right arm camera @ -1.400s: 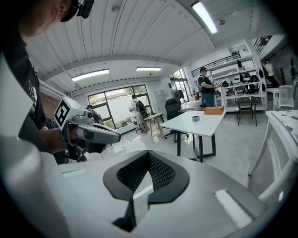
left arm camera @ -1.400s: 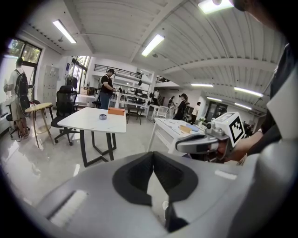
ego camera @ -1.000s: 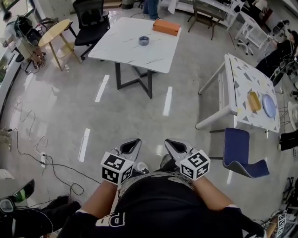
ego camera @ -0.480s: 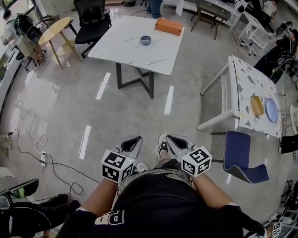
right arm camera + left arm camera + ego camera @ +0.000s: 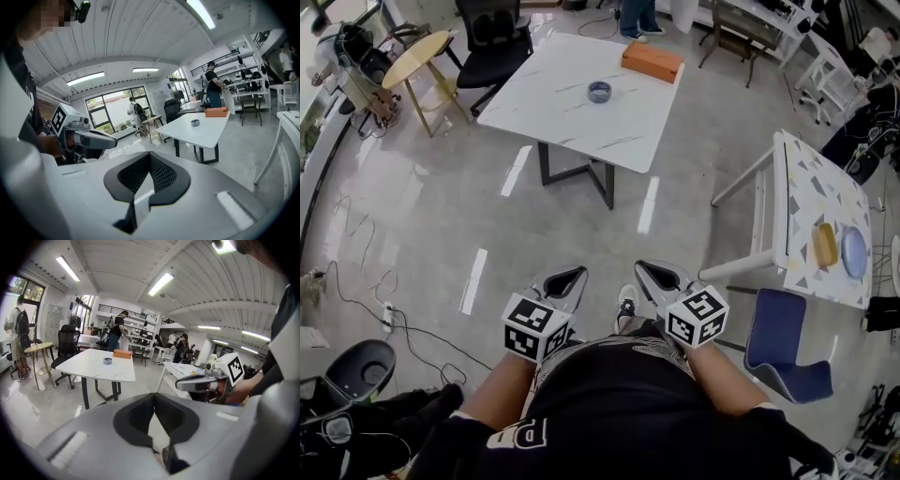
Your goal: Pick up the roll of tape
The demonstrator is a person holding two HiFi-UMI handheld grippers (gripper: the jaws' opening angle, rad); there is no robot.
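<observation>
The roll of tape (image 5: 599, 91) is a small blue-grey ring lying on a white marble-look table (image 5: 553, 108), far ahead of me across the floor. It also shows small in the left gripper view (image 5: 108, 361) and the right gripper view (image 5: 195, 123). My left gripper (image 5: 565, 274) and right gripper (image 5: 652, 267) are held close to my body, side by side, well short of the table. Each has its jaws closed tip to tip with nothing between them, as the left gripper (image 5: 153, 397) and right gripper (image 5: 149, 154) show in their own views.
An orange box (image 5: 652, 61) lies on the far side of the same table. A black office chair (image 5: 492, 37) and a round wooden table (image 5: 417, 58) stand to its left. At right are a patterned table (image 5: 816, 187) and a blue chair (image 5: 783, 342). Cables (image 5: 356, 281) trail on the floor at left.
The white table with the tape has come a little nearer and lower in the head view as I walk forward. Both grippers keep their pose by my body.
</observation>
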